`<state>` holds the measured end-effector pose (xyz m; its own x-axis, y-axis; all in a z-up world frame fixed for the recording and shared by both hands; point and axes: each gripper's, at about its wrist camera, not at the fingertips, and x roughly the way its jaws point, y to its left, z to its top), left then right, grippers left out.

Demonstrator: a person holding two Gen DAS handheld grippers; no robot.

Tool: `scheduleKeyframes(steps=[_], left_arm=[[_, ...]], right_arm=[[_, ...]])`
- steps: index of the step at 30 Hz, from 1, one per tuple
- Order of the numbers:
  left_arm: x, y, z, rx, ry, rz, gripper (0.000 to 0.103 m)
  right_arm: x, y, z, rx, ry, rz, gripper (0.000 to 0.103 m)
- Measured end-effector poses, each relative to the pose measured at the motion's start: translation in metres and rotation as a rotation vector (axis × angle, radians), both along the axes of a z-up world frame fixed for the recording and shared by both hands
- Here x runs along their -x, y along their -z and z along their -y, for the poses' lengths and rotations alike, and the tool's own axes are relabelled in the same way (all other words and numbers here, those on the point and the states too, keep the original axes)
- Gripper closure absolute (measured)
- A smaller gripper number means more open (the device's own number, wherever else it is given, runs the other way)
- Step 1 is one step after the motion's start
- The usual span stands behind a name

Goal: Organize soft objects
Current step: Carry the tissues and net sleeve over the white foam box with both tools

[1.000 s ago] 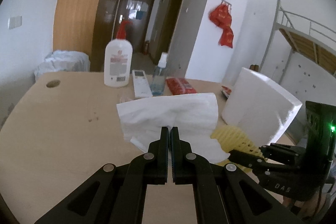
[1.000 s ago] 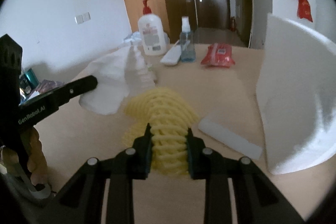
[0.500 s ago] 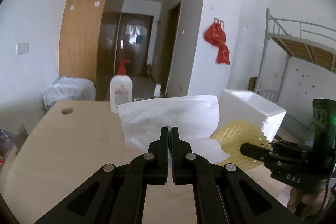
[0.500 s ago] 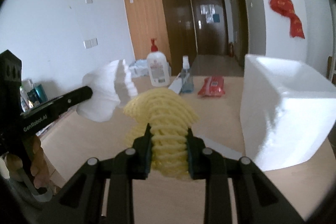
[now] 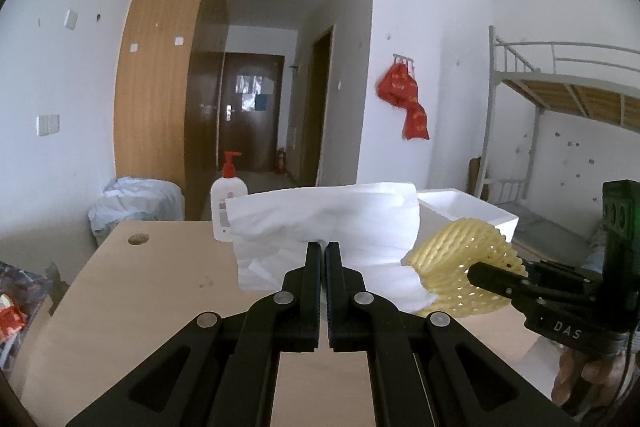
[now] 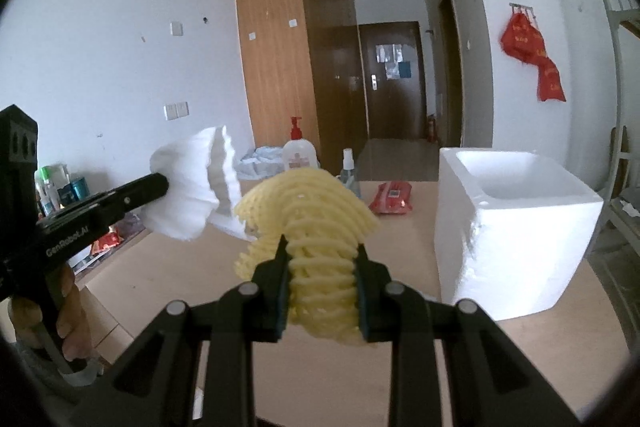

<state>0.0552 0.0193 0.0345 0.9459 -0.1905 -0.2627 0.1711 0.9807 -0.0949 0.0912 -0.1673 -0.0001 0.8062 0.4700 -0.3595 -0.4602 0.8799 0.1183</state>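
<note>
My left gripper (image 5: 323,247) is shut on a white foam sheet (image 5: 328,223) and holds it well above the wooden table (image 5: 132,291). In the right wrist view the sheet (image 6: 192,187) hangs from the left gripper (image 6: 160,183) at the left. My right gripper (image 6: 320,247) is shut on a yellow foam net sleeve (image 6: 312,219), also held above the table. That sleeve (image 5: 460,267) shows in the left wrist view beside the sheet, with the right gripper (image 5: 476,273) on it. A white open-topped foam box (image 6: 516,239) stands on the table at the right.
At the table's far side stand a lotion pump bottle (image 5: 228,199), a small spray bottle (image 6: 349,171) and a red packet (image 6: 390,197). A bunk bed (image 5: 568,99) is at the right. A covered bin (image 5: 136,203) is beyond the table's left corner.
Both grippers have risen well above the table with their foam pieces. The foam box now appears lower, and its open top is visible.
</note>
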Motion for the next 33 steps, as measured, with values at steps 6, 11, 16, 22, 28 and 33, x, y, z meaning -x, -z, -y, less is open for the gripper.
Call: scheduleKeyframes(steps=[6,11,16,22,28,33], left_arm=[[0.002,-0.002,0.012,0.002,0.042,0.001,0.101],[-0.004,-0.001,0.031,0.006,0.109,-0.007,0.101],[-0.013,0.000,0.060,0.004,0.193,-0.019,0.101],[-0.018,-0.001,0.091,0.000,0.283,-0.018,0.101],[-0.019,0.001,0.116,-0.013,0.347,-0.019,0.101],[-0.018,0.002,0.124,-0.021,0.368,-0.019,0.101]], right_arm=[[0.006,-0.001,0.013,-0.004,0.042,0.014,0.072],[0.017,-0.005,0.032,-0.006,0.109,0.024,0.072],[0.027,-0.006,0.062,-0.008,0.207,0.027,0.072],[0.041,-0.010,0.089,-0.010,0.309,0.029,0.072],[0.049,-0.009,0.107,-0.023,0.374,0.027,0.072],[0.048,-0.006,0.112,-0.034,0.387,0.020,0.072]])
